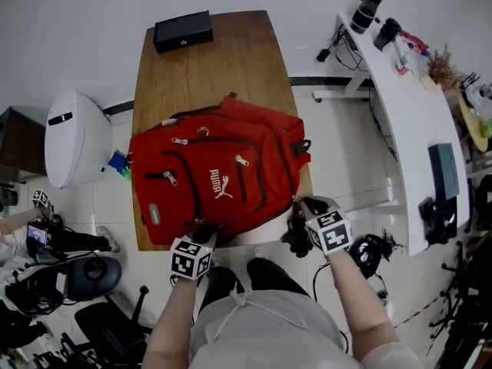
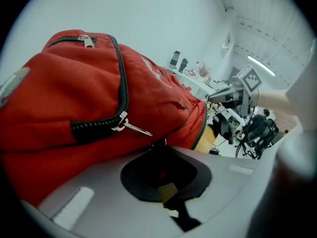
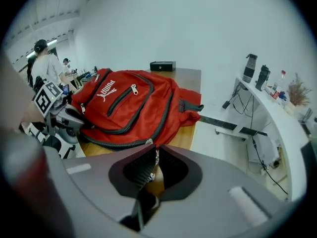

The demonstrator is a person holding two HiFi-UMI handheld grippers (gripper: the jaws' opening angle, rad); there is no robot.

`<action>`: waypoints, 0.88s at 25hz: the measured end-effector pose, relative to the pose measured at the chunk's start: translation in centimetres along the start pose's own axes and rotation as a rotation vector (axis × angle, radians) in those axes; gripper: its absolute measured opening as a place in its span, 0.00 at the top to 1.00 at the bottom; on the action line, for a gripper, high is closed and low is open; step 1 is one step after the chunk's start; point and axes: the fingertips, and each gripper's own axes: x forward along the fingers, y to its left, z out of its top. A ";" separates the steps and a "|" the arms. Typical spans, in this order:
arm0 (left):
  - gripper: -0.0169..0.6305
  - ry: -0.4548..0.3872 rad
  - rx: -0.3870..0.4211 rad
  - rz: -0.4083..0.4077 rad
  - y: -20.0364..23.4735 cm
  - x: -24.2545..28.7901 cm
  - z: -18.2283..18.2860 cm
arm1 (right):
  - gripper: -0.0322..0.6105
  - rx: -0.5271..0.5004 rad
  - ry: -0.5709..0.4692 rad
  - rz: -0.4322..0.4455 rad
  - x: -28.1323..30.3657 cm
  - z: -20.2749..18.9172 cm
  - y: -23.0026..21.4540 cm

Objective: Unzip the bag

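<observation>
A red Puma backpack (image 1: 215, 175) lies flat on the wooden table (image 1: 231, 52), with its several zippers closed. My left gripper (image 1: 204, 227) is at the bag's near edge. In the left gripper view the left gripper (image 2: 157, 145) has its jaws shut on a fold of the red fabric (image 2: 74, 93), just below a side zipper pull (image 2: 131, 127). My right gripper (image 1: 298, 206) is at the bag's near right corner. In the right gripper view the right gripper (image 3: 154, 155) is shut on the metal pull (image 3: 156, 158) of the main zipper (image 3: 124, 144).
A black box (image 1: 183, 31) sits at the table's far end. A white desk (image 1: 407, 106) with bottles and cables stands to the right. A white rounded device (image 1: 69, 137) and a chair (image 1: 92, 275) are to the left. People stand in the far background (image 3: 44, 63).
</observation>
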 end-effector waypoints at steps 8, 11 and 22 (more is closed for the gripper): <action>0.96 -0.279 -0.031 0.022 -3.5 -6.0 3.3 | 0.94 0.064 -0.338 0.167 -6.5 3.3 1.9; 0.96 -0.367 0.004 0.035 -5.4 -8.9 4.3 | 0.94 0.042 -0.421 0.183 -9.4 3.7 3.8; 0.96 -0.641 0.245 0.040 -12.8 -23.2 -0.8 | 0.94 -0.117 -0.580 0.028 -19.3 -1.8 18.1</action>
